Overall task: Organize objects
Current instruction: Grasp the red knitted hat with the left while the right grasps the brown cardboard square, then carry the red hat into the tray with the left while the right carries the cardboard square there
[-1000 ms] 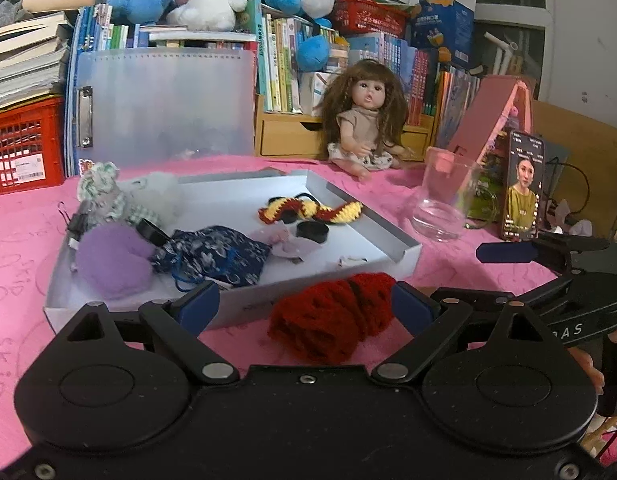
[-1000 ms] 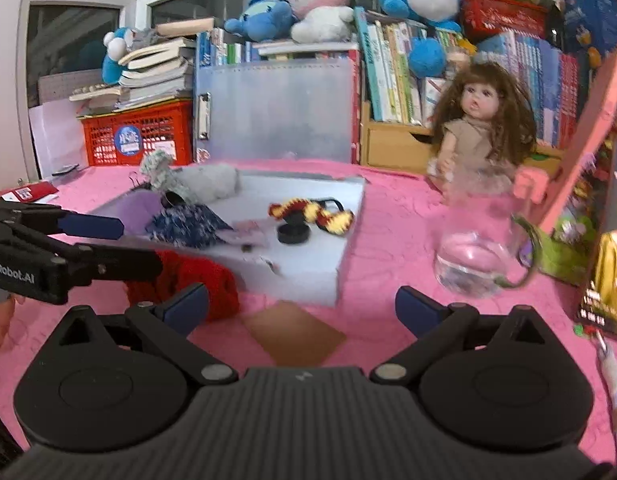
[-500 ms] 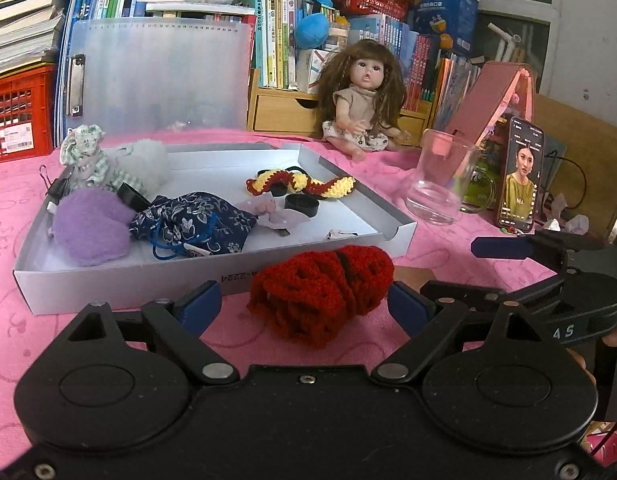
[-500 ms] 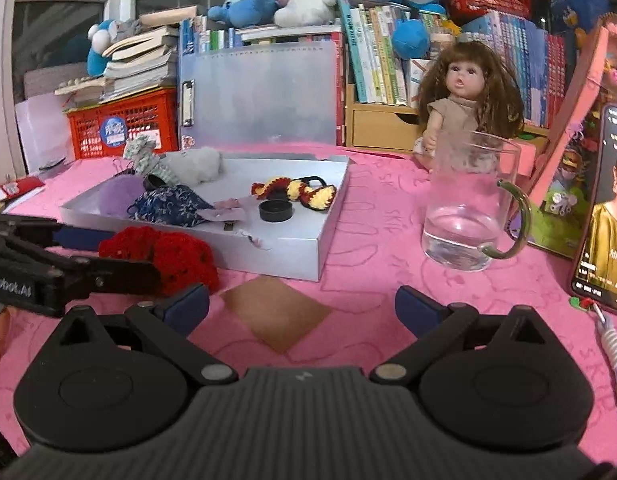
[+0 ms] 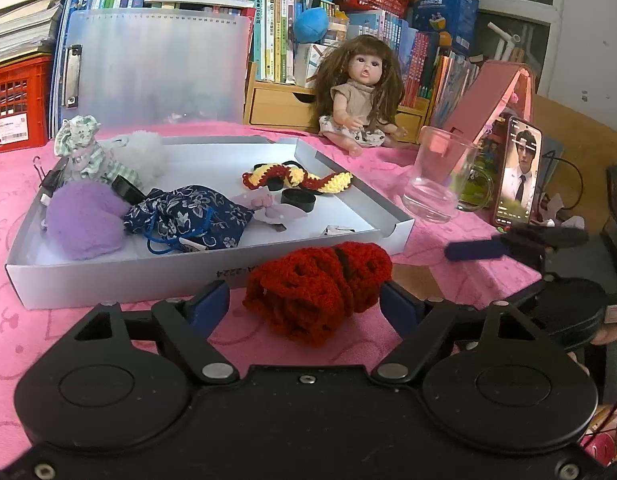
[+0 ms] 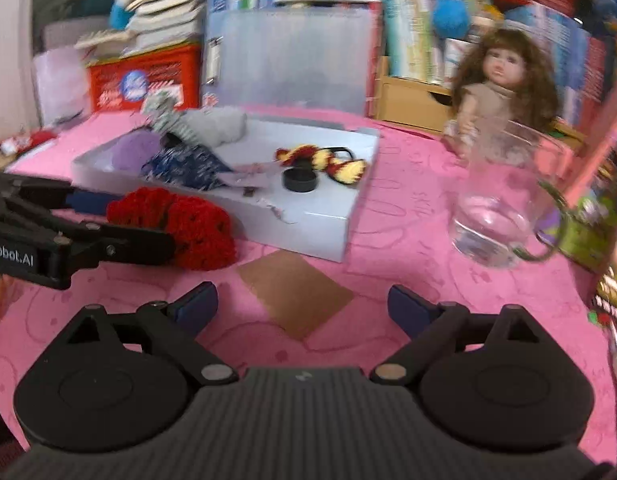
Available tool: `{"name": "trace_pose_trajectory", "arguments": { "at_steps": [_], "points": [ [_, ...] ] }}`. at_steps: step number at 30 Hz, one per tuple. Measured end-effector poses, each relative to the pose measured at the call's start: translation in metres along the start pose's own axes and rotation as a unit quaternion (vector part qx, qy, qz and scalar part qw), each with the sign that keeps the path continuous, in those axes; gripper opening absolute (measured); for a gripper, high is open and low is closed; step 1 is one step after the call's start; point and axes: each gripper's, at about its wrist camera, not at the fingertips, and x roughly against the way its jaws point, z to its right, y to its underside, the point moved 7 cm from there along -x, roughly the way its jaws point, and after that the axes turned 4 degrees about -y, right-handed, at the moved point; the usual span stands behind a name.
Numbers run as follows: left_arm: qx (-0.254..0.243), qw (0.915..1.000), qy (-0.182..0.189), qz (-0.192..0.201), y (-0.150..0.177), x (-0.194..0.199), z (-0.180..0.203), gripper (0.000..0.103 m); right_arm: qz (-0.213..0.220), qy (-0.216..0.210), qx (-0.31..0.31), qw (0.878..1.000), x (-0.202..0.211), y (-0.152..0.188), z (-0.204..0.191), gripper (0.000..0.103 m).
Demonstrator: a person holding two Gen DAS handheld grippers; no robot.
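Left wrist, left gripper (image 5: 306,306) closing around red crochet piece (image 5: 318,286)

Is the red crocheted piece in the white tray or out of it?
Out. The red crocheted piece lies on the pink tablecloth before the white tray front wall.

Background, pink-covered bench (image 5: 448,248)
Doll (image 5: 360,100) seated before bookshelf (image 5: 292,40); glass mug (image 5: 438,178) near upright phone (image 5: 518,172); red crate (image 5: 12,104) far left.

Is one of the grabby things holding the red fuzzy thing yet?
Not yet. The left tool is closing around the red crocheted piece, which lies on the cloth. The right tool holds nothing.
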Motion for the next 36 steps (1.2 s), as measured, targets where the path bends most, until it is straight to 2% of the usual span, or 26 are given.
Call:
{"name": "trace_pose_trajectory", "arguments": {
  "at_steps": [2, 5, 11, 12, 13, 15, 25, 28, 36],
  "points": [
    [-0.001, 1.0000, 0.004, -0.004, 0.000, -0.001, 0.001, 0.080, -0.003, 0.009, 0.030, 0.999, -0.003, -0.005, -0.003, 0.096],
    [0.003, 0.9999, 0.003, -0.010, 0.000, -0.003, 0.000, 0.081, -0.011, 0.002, 0.056, 0.998, -0.008, -0.009, -0.007, 0.095],
    [0.017, 0.9996, 0.011, -0.019, 0.000, -0.008, -0.001, 0.083, -0.016, -0.048, 0.008, 0.999, -0.013, -0.007, 0.004, 0.091],
    [0.016, 0.9996, 0.012, -0.019, 0.000, -0.008, 0.000, 0.081, -0.016, -0.055, -0.004, 0.998, -0.013, -0.006, 0.006, 0.089],
    [0.015, 0.9996, 0.013, -0.018, 0.000, -0.008, 0.001, 0.079, -0.014, -0.058, -0.011, 0.998, -0.013, -0.006, 0.007, 0.083],
    [0.014, 0.9997, 0.013, -0.016, 0.000, -0.008, 0.003, 0.065, -0.011, -0.058, -0.012, 0.998, -0.011, -0.005, 0.006, 0.079],
    [-0.001, 1.0000, 0.004, 0.001, -0.005, 0.007, 0.009, 0.037, -0.001, -0.066, -0.026, 0.997, -0.003, -0.006, -0.001, 0.050],
    [0.001, 1.0000, 0.002, 0.007, -0.009, 0.012, 0.008, 0.035, 0.001, -0.069, -0.031, 0.997, 0.001, -0.006, -0.004, 0.046],
    [0.002, 0.9999, -0.003, 0.012, -0.011, 0.019, 0.007, 0.031, 0.015, -0.069, -0.036, 0.997, 0.010, -0.008, -0.009, 0.045]
  ]
}}
